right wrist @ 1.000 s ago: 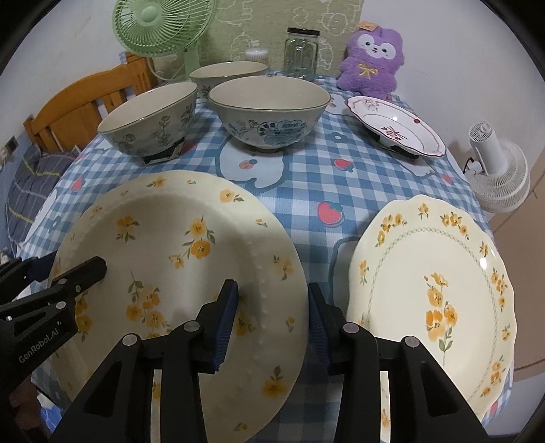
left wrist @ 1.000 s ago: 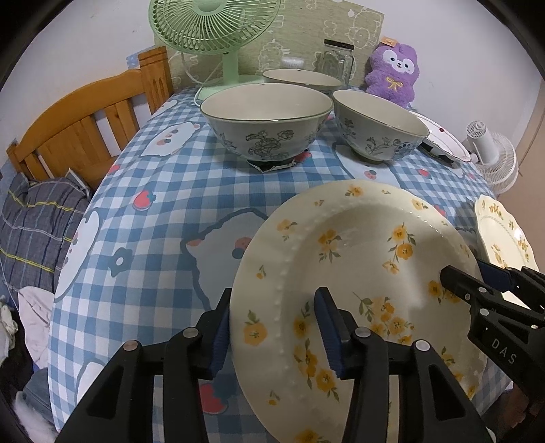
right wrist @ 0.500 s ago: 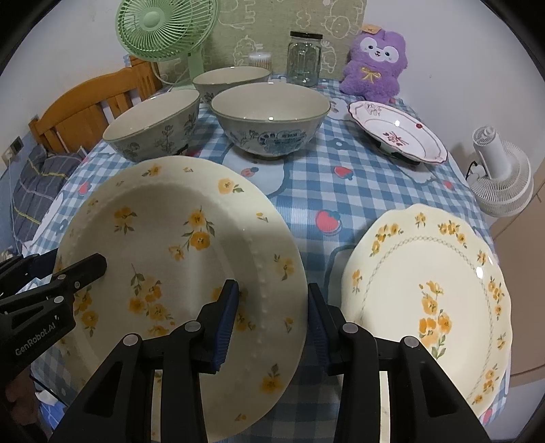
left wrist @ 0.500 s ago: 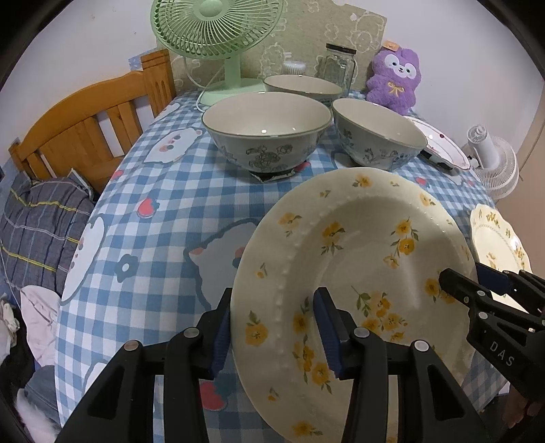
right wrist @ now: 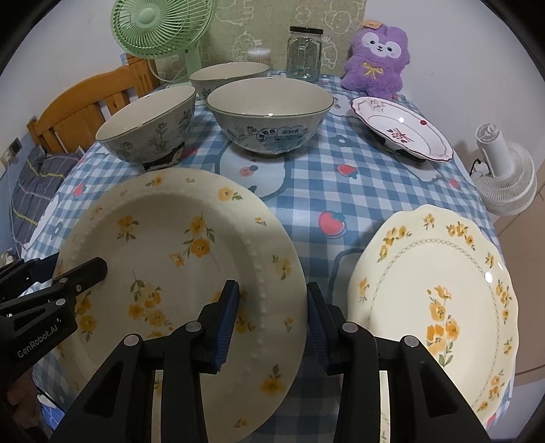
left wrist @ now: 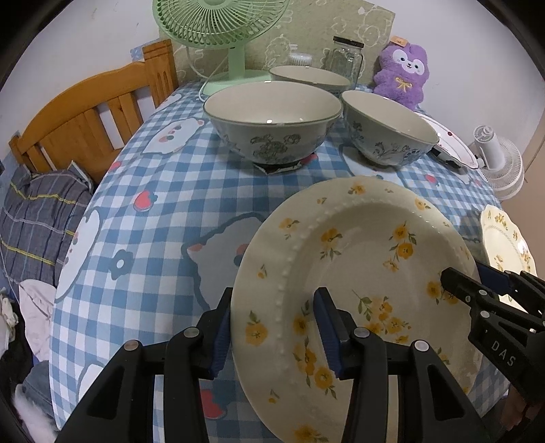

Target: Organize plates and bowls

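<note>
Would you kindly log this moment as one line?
left gripper: shut on beaded plate | right gripper: shut on opposite rim | scalloped plate: on table

My left camera sits close above the near left rim of the yellow-flowered plate (left wrist: pixel 357 272) and looks down and far across the table (left wrist: pixel 153 204). My right camera does the same from its near right rim. Both share this plate, the bowls (right wrist: pixel 269 112) and the green fan (right wrist: pixel 153 30).
</note>
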Action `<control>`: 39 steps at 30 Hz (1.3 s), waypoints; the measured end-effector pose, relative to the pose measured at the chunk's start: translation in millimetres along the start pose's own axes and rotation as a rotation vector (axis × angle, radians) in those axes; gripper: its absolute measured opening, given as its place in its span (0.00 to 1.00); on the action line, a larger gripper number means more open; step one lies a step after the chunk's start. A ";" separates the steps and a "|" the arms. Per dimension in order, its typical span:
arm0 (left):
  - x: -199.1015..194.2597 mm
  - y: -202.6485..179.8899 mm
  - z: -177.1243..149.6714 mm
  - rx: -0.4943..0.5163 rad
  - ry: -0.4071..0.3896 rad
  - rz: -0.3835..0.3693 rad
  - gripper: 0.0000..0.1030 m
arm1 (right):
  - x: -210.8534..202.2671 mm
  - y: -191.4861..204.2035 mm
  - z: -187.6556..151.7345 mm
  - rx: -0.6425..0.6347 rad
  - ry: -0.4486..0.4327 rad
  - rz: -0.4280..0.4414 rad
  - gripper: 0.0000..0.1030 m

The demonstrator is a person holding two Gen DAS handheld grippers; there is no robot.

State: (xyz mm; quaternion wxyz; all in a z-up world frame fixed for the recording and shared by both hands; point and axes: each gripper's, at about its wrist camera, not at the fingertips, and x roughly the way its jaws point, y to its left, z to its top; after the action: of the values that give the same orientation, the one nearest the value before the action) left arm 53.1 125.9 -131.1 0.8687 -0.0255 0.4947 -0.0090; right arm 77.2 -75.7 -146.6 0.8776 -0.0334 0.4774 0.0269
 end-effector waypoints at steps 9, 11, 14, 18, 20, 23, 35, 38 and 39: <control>-1.2 -2.4 -7.6 0.025 -0.011 0.022 0.48 | -0.2 4.0 -6.0 -0.003 0.011 -0.010 0.45; -2.6 -4.2 -9.7 0.032 -0.014 0.030 0.47 | 0.0 3.8 -10.0 0.008 0.020 0.004 0.48; -3.1 -5.0 -9.9 0.033 -0.013 0.034 0.47 | -0.9 1.9 -10.7 0.033 0.018 0.012 0.48; -4.0 -5.5 -10.3 0.035 0.002 0.037 0.47 | -2.4 2.9 -9.4 0.040 0.011 -0.007 0.44; -4.5 -5.8 -10.3 0.034 0.008 0.036 0.47 | -3.7 2.4 -8.4 0.041 0.012 -0.007 0.44; -5.3 -4.1 -8.9 0.012 0.022 0.022 0.47 | -4.7 2.3 -6.5 0.039 0.018 -0.011 0.44; -12.9 -11.3 -3.4 0.004 0.016 0.019 0.47 | -13.9 -3.3 -1.7 0.041 0.011 -0.014 0.44; -17.6 -12.5 0.2 0.004 0.007 0.022 0.47 | -16.9 -7.4 0.6 0.047 0.013 -0.003 0.44; -19.0 -13.5 1.1 0.006 0.005 0.023 0.47 | -18.1 -8.1 1.5 0.048 0.012 -0.001 0.44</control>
State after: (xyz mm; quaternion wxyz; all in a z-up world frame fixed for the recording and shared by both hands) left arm 44.5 113.3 -113.5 0.8675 -0.0172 0.4972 -0.0004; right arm 69.3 -83.9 -130.4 0.8753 -0.0128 0.4832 0.0146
